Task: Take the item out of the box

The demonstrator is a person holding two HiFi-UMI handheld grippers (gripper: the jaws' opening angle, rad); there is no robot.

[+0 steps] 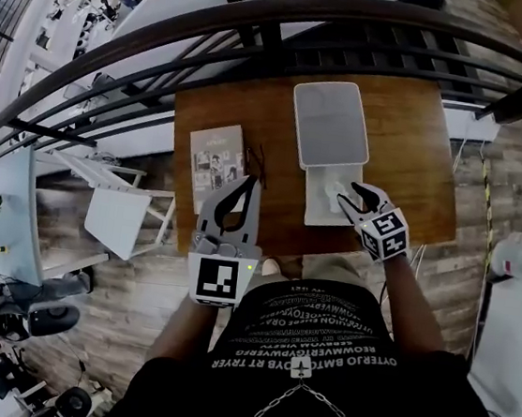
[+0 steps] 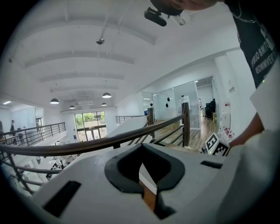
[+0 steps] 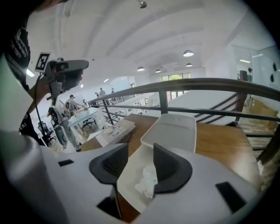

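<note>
The right claw (image 3: 140,152) hangs over the open white box (image 3: 126,177) with its jaws apart. The crumpled white wad (image 3: 146,180) lies on the box floor between them, just beside the right-hand pad and not squeezed. The lid (image 3: 173,131) lies folded back beyond, toward the railing (image 3: 197,83). The box walls are low, and bare table (image 3: 223,140) spreads out to the right. A booklet (image 1: 217,155) lies well off to the left. The left claw (image 1: 247,187) is held by the table's near edge, jaws together on nothing.
</note>
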